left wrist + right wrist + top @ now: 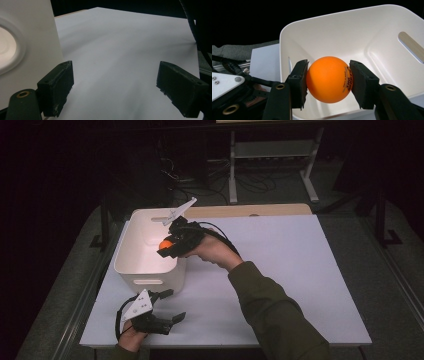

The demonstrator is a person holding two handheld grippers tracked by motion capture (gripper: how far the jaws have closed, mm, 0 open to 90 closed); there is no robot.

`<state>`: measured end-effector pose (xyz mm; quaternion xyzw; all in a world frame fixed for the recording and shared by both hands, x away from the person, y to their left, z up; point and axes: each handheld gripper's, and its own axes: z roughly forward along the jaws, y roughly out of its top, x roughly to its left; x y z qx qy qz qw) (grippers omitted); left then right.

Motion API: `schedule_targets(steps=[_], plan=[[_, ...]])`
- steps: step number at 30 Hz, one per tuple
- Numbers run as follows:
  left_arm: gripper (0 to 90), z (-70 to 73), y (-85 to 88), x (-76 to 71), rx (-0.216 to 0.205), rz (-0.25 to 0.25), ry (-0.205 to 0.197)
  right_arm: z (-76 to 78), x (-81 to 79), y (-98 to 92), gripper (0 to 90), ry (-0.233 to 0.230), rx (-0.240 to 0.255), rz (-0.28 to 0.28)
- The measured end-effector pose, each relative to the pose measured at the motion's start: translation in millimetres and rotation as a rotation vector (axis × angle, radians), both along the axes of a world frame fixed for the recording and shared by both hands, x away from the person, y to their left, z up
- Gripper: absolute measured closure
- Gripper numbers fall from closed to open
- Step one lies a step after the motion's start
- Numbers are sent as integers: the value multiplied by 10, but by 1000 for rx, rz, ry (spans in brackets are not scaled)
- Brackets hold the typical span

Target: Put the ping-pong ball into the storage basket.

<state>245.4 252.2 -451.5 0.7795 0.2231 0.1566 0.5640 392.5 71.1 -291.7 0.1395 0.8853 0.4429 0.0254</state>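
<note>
One orange ball (329, 79) is counted, and one white bin (131, 251), set near the tabletop's (300, 270) far left corner. Two grippers are counted: the right gripper (167, 246) and the left gripper (170, 307). Nothing else seems to be counted inside the bin, though its floor is partly hidden.

White table top (280, 270), metal stand (272, 165) and loose cables (200, 180) on the dark floor beyond.
</note>
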Motion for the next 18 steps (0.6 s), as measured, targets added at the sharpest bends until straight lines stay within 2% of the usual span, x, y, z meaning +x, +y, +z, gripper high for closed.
schedule_targets(steps=[11,13,17,18], plan=[[141,0,2,-3,-1,0,-1,-125,-13,163,479,-6,-54,21],[141,0,1,-3,1,0,-2,-119,-21,146,407,-11,-43,20],[141,1,-3,-4,4,2,-2,-99,-50,57,380,-15,-32,1],[141,1,-4,-2,5,0,-1,-95,-56,-19,375,-16,-22,-5]])
